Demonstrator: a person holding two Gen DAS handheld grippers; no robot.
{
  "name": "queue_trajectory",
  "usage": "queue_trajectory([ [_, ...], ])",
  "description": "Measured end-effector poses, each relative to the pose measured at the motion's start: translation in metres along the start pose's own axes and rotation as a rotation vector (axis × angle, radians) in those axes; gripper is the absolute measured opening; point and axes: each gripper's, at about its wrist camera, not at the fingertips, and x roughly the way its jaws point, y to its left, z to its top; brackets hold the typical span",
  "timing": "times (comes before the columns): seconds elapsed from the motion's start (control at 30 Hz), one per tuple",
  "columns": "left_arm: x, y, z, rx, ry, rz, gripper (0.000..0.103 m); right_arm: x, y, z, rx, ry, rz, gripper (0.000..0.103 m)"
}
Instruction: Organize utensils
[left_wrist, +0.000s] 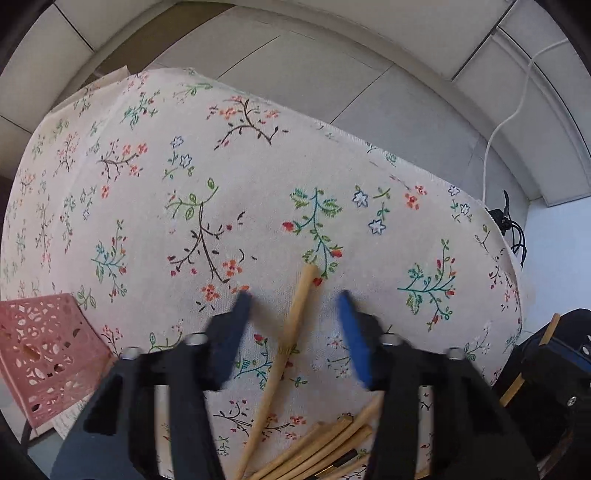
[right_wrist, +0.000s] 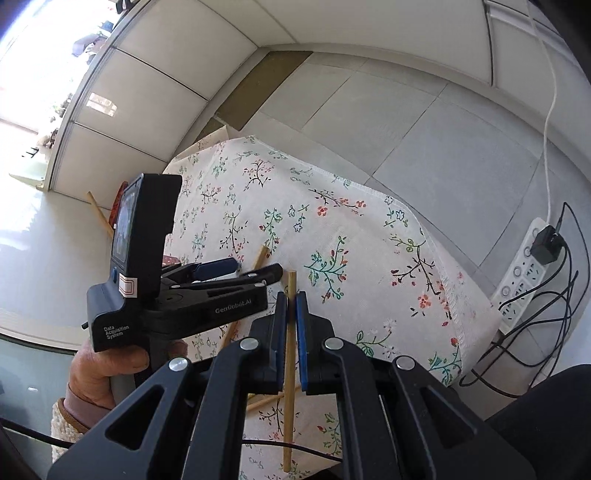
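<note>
The chopstick (left_wrist: 291, 343) lies between the left gripper (left_wrist: 295, 295) fingers, which stand apart, ready to pinch it. The right gripper (right_wrist: 291, 299) is clamped on another chopstick (right_wrist: 290, 369), probably to carry it to the pink basket (left_wrist: 44, 350).

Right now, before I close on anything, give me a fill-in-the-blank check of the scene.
1. The held chopstick is clamped by the ___ gripper.
2. A loose chopstick lies ___ the open fingers of the left gripper.
3. The perforated basket is ___ in colour.
4. The tablecloth has a ___ print.
Missing words: right; between; pink; floral.
</note>
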Motion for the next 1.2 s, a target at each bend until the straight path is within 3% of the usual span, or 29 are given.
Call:
queue_trajectory([
  [0.13,-0.002,-0.002,-0.005,0.014,-0.017,0.010,0.006,-0.008,0.004,-0.001,-0.013,-0.018,0.002,0.005],
  [0.27,-0.011,-0.008,-0.018,-0.021,-0.086,0.037,0.006,-0.017,0.013,-0.002,-0.041,-0.038,0.013,0.005],
  [0.47,-0.095,0.017,-0.071,-0.096,-0.296,0.018,0.006,-0.048,0.051,-0.010,-0.182,-0.117,0.055,0.005],
  [0.7,-0.201,0.030,-0.137,-0.218,-0.539,0.051,0.006,-0.092,0.101,-0.026,-0.360,-0.196,0.103,0.005],
  [1.0,-0.294,0.032,-0.165,-0.273,-0.721,0.107,0.006,-0.146,0.151,-0.014,-0.427,-0.271,0.156,0.005],
  [1.2,-0.324,0.052,-0.164,-0.353,-0.802,0.155,0.006,-0.172,0.188,0.002,-0.471,-0.344,0.185,0.005],
])
